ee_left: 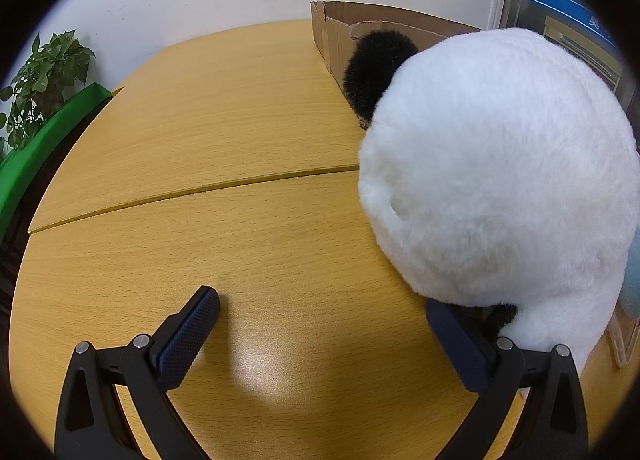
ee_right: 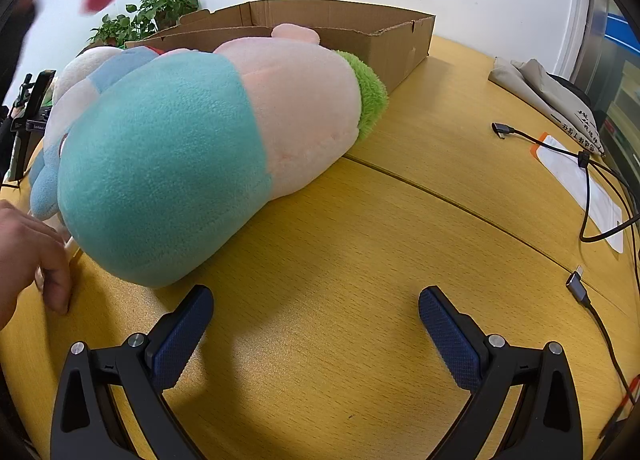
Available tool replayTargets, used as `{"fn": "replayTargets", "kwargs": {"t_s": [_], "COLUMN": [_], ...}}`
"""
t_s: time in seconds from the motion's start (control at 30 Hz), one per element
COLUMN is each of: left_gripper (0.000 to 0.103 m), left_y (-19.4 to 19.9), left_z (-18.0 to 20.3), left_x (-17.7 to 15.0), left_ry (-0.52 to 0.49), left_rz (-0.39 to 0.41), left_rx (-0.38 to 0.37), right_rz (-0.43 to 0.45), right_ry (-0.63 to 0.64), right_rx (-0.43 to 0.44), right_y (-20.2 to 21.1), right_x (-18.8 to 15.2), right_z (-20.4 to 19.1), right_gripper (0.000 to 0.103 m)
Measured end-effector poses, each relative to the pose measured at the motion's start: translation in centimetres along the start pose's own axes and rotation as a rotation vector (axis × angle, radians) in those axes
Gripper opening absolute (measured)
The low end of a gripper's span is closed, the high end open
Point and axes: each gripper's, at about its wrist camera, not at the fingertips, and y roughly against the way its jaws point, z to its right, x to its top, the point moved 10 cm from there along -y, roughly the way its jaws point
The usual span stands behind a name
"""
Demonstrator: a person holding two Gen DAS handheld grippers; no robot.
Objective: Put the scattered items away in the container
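1. Currently, your left gripper and right gripper are spread, empty.
2. Cardboard box: contents hidden.
3. Pastel plush lies on table, against the box.
4. White plush is cropped.

Bright, even light; glare patch on table; fisheye-bent, black-vignetted edges.

A white plush with a black ear sits on the table just in front of the cardboard box. A teal-and-pink plush with a green fringe lies on its side, its far end against that open, shallow box.
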Motion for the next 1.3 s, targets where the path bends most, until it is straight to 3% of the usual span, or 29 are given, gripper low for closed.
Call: {"fn": "replayTargets", "kwargs": {"t_s": [1.3], "left_gripper": [0.103], "left_y": [1.7], "left_z": [-0.8], "left_x": [-1.6], "left_ry": [0.044], "left_rz": [0.000], "left_rx": [0.032], "right_rz": [0.000], "right_ry": [-0.002], "right_rx": [-0.002], "right_y": [0.0], "right_x": [0.0], "right_z": [0.0], "right_gripper": [0.103]}}
